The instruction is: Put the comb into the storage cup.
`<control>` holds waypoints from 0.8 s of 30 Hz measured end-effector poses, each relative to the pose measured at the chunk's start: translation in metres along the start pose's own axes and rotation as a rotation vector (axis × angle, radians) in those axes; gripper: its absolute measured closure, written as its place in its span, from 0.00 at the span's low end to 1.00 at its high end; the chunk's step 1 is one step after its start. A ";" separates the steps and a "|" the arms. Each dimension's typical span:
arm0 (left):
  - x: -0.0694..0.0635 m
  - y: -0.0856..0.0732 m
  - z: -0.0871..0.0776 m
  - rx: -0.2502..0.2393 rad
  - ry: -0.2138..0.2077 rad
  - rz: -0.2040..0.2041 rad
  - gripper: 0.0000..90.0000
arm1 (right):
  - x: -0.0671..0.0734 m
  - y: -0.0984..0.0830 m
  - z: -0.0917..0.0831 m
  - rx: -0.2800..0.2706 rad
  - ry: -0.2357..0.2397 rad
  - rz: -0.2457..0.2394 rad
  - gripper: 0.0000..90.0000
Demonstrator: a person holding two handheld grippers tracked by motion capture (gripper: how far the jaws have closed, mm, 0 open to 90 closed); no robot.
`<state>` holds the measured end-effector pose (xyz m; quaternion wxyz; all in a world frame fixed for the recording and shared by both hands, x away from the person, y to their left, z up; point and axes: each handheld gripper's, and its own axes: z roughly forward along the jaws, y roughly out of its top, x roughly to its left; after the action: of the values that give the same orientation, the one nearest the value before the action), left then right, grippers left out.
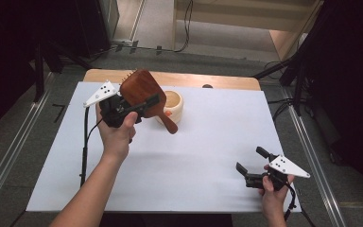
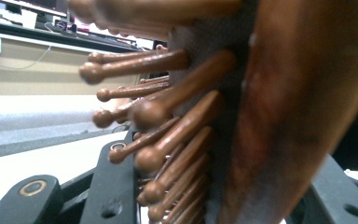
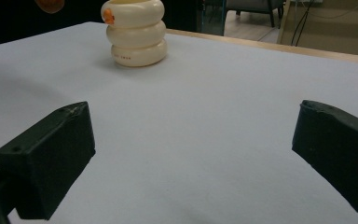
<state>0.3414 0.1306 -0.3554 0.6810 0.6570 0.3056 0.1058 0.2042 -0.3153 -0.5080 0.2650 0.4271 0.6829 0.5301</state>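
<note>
The table (image 1: 208, 156) carries a white sheet that covers most of its top; a strip of bare wood shows along the far edge. The wooden hairbrush (image 1: 142, 92) is lifted clear of the table at the far left, tilted, with its handle angled down toward the cream container (image 1: 176, 105). The container is a ribbed, ring-stacked pot standing upright on the sheet just behind the brush handle, with an orange mark near its rim. The left tongs (image 1: 139, 106) are clenched on the paddle head of the hairbrush; in the left gripper view the round-tipped wooden bristles (image 2: 168, 140) point sideways across the jaws. The right tongs (image 1: 249, 165) hover near the near right edge of the sheet, released, jaws wide apart, nothing between them, well apart from the container.
</note>
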 end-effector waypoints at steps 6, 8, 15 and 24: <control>0.005 0.007 0.007 -0.007 0.005 0.005 0.62 | -0.002 -0.002 0.001 0.000 0.001 0.004 0.00; 0.007 0.009 0.010 -0.006 0.007 0.008 0.62 | -0.002 -0.002 0.000 0.001 0.001 0.007 0.00; 0.012 0.015 0.017 -0.014 0.015 0.006 0.62 | -0.002 -0.003 0.002 0.007 0.005 0.004 0.00; 0.020 0.023 0.023 -0.025 0.026 -0.006 0.62 | -0.002 -0.004 0.003 0.011 0.006 0.006 0.00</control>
<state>0.3762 0.1247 -0.3397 0.6857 0.6459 0.3149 0.1161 0.2064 -0.3164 -0.5126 0.2592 0.4290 0.6853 0.5283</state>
